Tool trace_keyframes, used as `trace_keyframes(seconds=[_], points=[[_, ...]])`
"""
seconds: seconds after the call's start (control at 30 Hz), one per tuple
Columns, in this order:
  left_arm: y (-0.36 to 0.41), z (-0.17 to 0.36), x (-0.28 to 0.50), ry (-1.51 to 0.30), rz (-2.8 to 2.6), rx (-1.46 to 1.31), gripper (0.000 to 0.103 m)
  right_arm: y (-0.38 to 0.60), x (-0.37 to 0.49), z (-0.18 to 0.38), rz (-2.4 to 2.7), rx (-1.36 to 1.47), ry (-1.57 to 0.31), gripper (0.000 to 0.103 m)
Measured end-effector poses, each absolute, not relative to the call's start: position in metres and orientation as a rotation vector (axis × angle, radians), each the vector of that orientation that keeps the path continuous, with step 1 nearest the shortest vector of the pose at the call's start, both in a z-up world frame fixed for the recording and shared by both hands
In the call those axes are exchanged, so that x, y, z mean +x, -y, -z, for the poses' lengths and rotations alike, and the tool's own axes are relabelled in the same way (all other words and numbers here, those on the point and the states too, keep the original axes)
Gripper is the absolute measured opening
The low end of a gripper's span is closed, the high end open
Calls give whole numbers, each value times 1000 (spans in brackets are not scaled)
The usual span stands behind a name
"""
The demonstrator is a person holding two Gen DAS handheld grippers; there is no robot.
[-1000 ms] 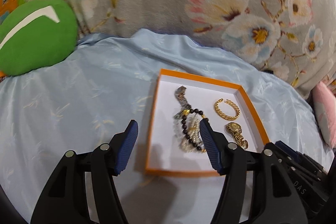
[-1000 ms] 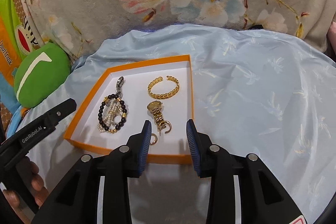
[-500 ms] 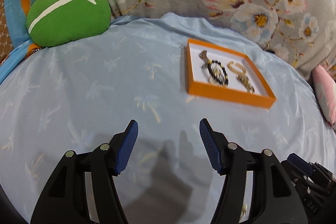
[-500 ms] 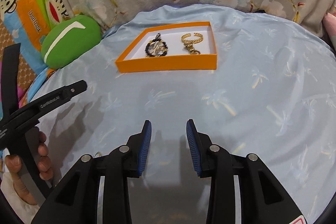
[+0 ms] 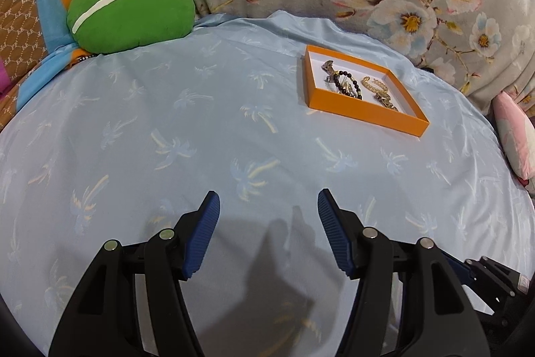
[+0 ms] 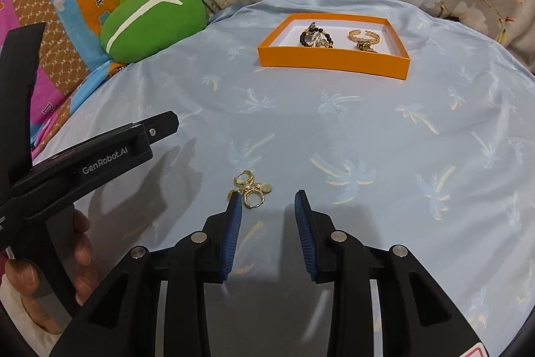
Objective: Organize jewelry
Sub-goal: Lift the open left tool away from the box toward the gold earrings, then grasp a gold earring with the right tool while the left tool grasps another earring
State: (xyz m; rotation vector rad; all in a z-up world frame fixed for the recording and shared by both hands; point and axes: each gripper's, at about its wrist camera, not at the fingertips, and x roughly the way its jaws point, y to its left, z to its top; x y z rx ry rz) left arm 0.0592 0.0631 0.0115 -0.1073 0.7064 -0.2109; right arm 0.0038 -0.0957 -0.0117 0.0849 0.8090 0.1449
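Already most of the jewelry sits in the orange box [image 6: 334, 64], which lies on the light blue palm-print sheet [image 6: 367, 129] of the bed, well apart from both grippers: a black bead bracelet [image 6: 316, 34] tangled with a paler piece on one side, a gold chain cuff [image 6: 363, 35] on the other, and what looks like a gold watch [image 5: 386, 99] just beside the cuff. What remains, as far as the right wrist view shows, is a small cluster of gold earrings [image 6: 251, 189] loose on the sheet, lying just ahead of the right gripper [image 6: 267, 199] and close to its left fingertip; whether they touch is hard to tell. That gripper's jaws stand apart and hold nothing. The left gripper [image 5: 269, 199] hangs over bare sheet with its jaws spread wide, also empty. So the task looks nearly finished: the earrings likely need picking up and carrying to the box, a fiddly grasp on soft cloth.
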Motion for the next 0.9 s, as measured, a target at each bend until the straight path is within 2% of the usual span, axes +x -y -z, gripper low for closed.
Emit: trace_keyframes(seconds=[0.13, 0.33, 0.4, 0.9], points=[[-66, -11, 55, -714, 213, -112, 59, 91, 11, 17, -138, 79, -847, 21], [-66, -10, 55, -718, 215, -111, 59, 85, 17, 17, -140, 64, -850, 21], [-65, -11, 55, -719, 217, -110, 59, 86, 18, 17, -132, 67, -852, 14], [-42, -7, 49, -771, 356, -74, 59, 135, -15, 14, -21, 148, -826, 13]])
